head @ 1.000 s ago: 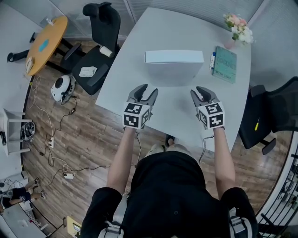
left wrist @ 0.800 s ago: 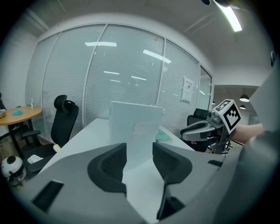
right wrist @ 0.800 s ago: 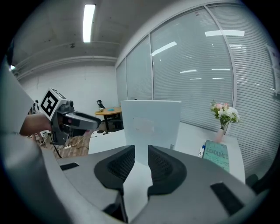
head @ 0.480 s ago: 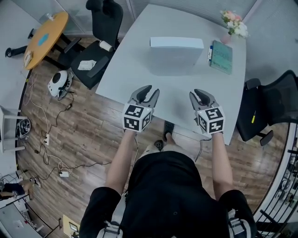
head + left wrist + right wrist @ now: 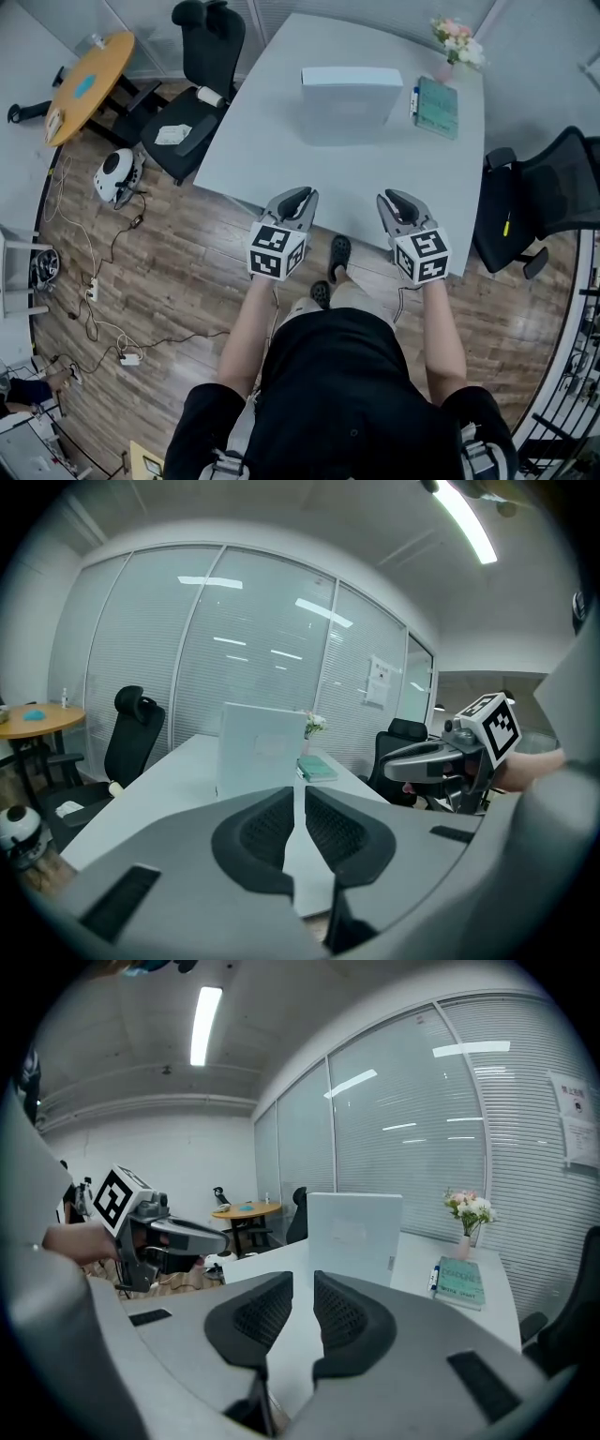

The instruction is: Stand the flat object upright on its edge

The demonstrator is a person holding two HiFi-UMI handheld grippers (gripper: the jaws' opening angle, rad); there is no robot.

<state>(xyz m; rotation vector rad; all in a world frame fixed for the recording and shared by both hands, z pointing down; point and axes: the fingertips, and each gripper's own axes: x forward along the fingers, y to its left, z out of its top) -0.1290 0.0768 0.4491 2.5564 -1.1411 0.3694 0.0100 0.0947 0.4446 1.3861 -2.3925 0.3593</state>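
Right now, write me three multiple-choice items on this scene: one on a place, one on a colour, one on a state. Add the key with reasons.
1. Where is the book?
A. On the black chair
B. On the table, right of the white panel
C. On the floor

2. What colour is the book's cover?
A. Teal
B. Red
C. Black

3. How is the white panel placed?
A. Lying flat
B. Propped against the book
C. Standing upright on its edge

Key:
1 B: the head view shows it on the tabletop, just right of the panel.
2 A: its cover reads teal in every view.
3 C: both gripper views show its broad face vertical and free-standing.
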